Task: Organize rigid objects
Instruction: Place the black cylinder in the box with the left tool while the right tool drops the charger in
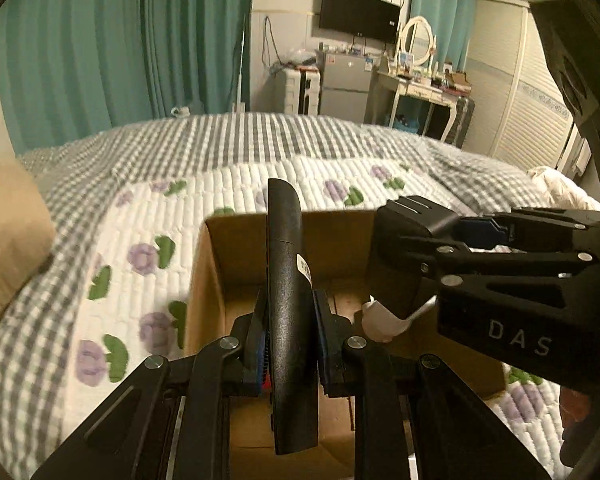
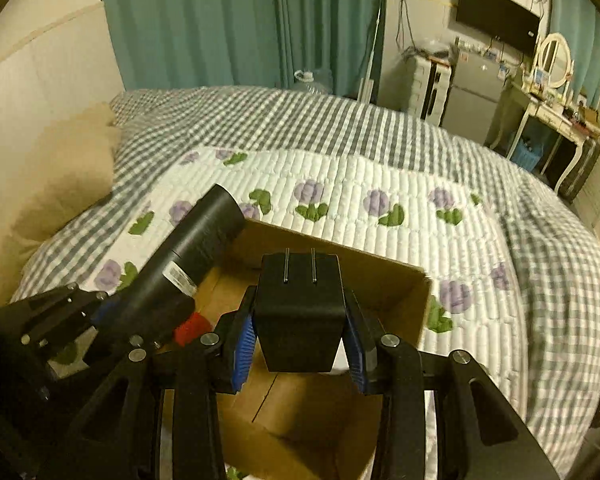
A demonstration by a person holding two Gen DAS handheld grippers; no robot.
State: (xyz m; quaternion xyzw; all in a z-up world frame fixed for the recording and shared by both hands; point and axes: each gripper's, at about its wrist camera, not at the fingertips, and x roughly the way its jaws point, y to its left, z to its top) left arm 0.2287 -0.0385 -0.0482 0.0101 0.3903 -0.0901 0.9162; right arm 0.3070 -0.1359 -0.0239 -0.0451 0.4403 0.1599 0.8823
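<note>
Now black tube [image 1: 290,280] clamped between jaws.

Home bedroom. Bed [image 2: 380,140] w/ gray-check & purple-flower quilt fills most of both views, tan pillow [image 2: 60,184] at its head. Teal curtains [image 1: 120,40] along the wall. Far end: wall TV [image 1: 358,14], small fridge [image 1: 346,80], white dressing table [image 1: 416,88] w/ oval mirror [image 1: 416,40], louvered wardrobe doors [image 1: 516,80].

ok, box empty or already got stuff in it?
Not empty. The box holds a red item and a white item on its floor; more may be hidden.
</note>
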